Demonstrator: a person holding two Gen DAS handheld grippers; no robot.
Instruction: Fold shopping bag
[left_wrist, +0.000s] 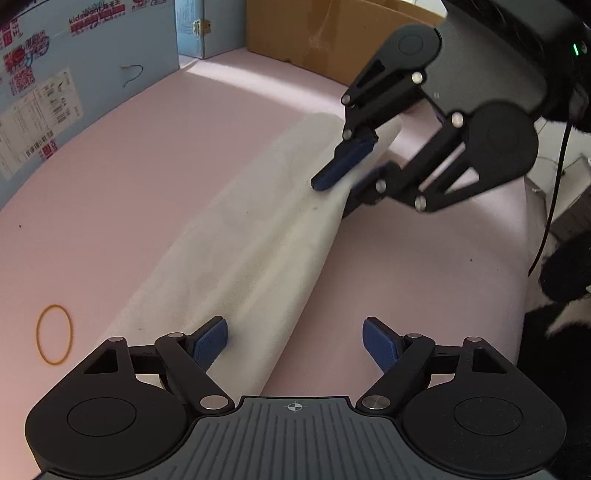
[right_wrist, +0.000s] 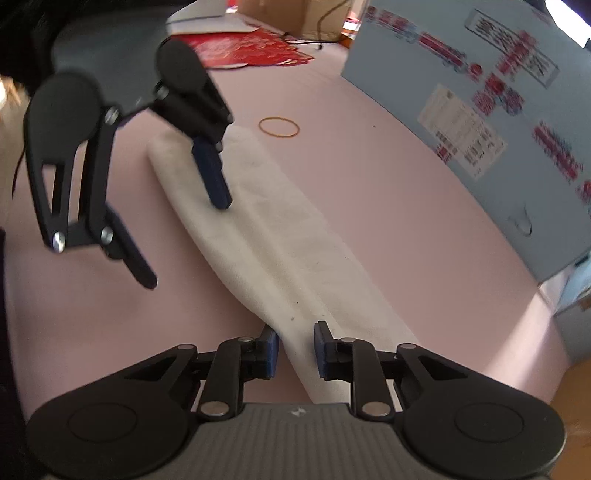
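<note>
1 rubber band (left_wrist: 54, 334) lies on the pink desk (left_wrist: 129, 192), left of the left gripper (left_wrist: 295, 341). That gripper tilts steeply down, its jaws spread wide and gripping nothing; 1 pad rests over the near end of the 1 white shopping bag (left_wrist: 258, 236), folded into a long strip between both tools. At the far end, the right gripper (right_wrist: 295, 349) also tilts down, its jaws narrowed around the strip's raised edge, pinching it. 2 cardboard boxes, 1 blue (left_wrist: 74, 74) and 1 brown (left_wrist: 332, 33), stand beyond.
</note>
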